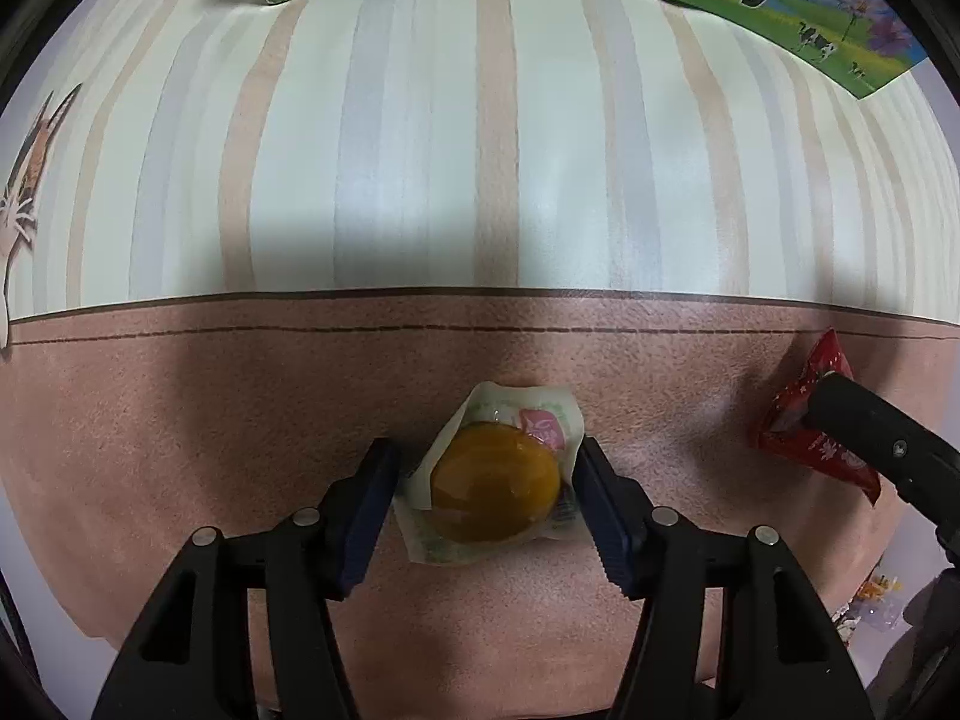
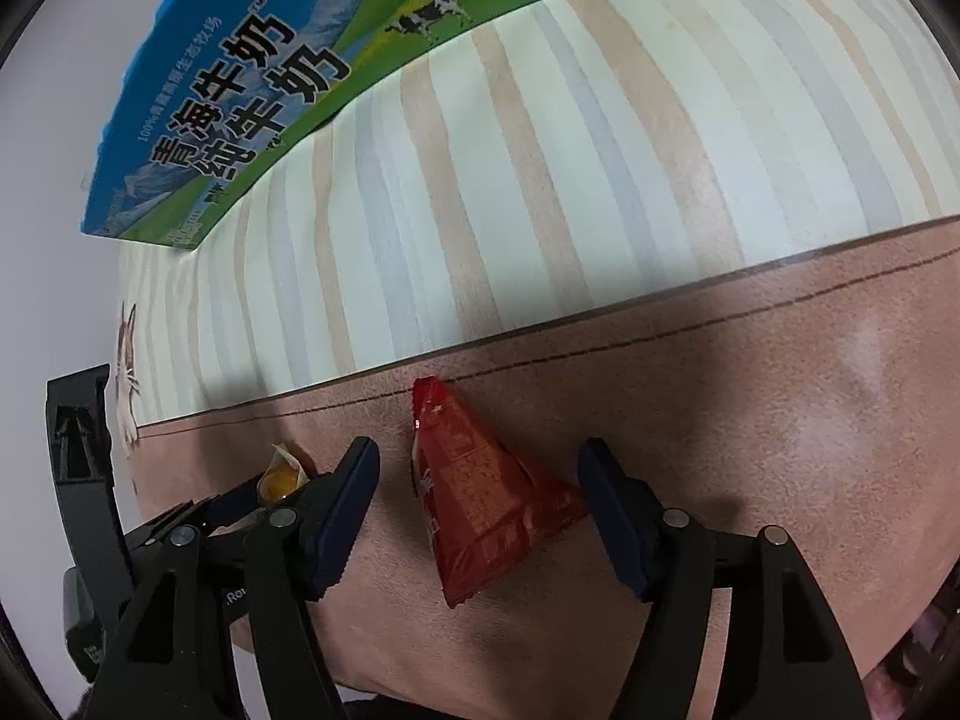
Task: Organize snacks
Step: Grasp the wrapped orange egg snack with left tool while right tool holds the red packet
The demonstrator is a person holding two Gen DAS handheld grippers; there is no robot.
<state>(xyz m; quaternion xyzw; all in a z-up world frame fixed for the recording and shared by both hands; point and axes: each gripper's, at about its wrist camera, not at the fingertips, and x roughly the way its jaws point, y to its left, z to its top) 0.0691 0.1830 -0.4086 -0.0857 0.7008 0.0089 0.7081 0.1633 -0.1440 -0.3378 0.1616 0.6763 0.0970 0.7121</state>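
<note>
— So, how handles the jelly cup (image 1: 495, 489)?
— Light, by the look of it. Small amber dome, stiff enough, sealed under a soft film lid with loose, curled corners. Slick plastic too, so likely to squirt out of a hard squeeze. Best taken across the dome's widest part, not by the film.
— And where?
— Flat on the brown band of the mat (image 1: 180, 420), right between the fingers of the left gripper (image 1: 489, 507).
— Spread or pinching?
— Spread wide, straddling the cup. Left pad just clear of the film edge; right pad close against the wrapper, maybe brushing it — hard to tell under the fisheye bend. No pinch yet.
— Other side?
— Red pouch (image 2: 474, 492), triangular, crinkly foil, puffed and soft. Very light, probably crushable contents, so a gentle close across the broad lower half, away from the thin sealed tip. Also on the brown band, well apart from the cup.
— Right gripper (image 2: 477, 513)?
— Open as well, fingers on either side of the pouch. Right pad near its lower corner, left pad apart from it. Holding nothing.
— Anything else?
— Milk carton (image 2: 252, 84) lying beyond, on the striped part.
</note>
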